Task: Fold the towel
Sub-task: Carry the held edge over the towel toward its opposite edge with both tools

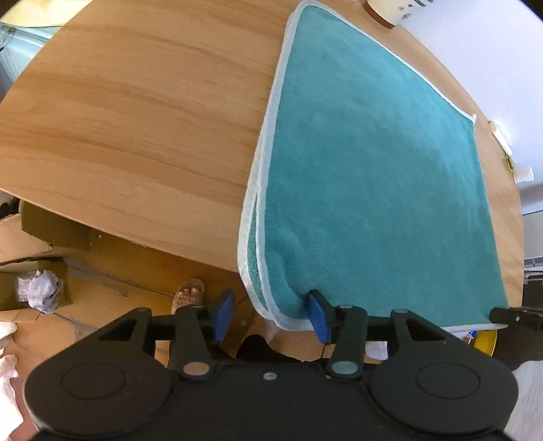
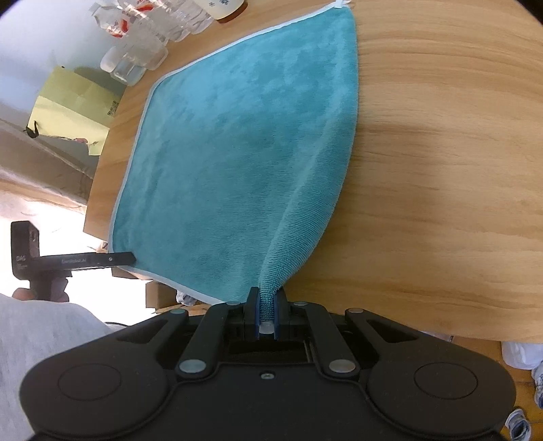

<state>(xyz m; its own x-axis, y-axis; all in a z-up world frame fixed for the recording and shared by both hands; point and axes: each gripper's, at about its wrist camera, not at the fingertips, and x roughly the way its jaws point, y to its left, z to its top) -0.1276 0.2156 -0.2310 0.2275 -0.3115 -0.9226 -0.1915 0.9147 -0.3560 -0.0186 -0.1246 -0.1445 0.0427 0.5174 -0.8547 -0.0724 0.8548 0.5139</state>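
Observation:
A teal towel (image 1: 373,176) with a pale border lies folded in two layers on the round wooden table (image 1: 135,118); its near edge hangs over the table's rim. My left gripper (image 1: 271,315) is open at the towel's near left corner. The corner sits between the blue pads (image 1: 319,315); only the right pad touches the hem, and nothing is pinched. My right gripper (image 2: 266,305) is shut on the other near corner of the towel (image 2: 237,152), pulling a ridge into the cloth. It shows at the right edge of the left wrist view as a black finger (image 1: 516,317).
Clear plastic bottles (image 2: 142,51) and a jar (image 1: 380,13) stand at the table's far edge, beside a yellow-green paper (image 2: 74,101). Small white items (image 1: 502,135) lie past the towel. Cardboard boxes (image 1: 34,237) and a sandalled foot (image 1: 190,295) are on the floor below.

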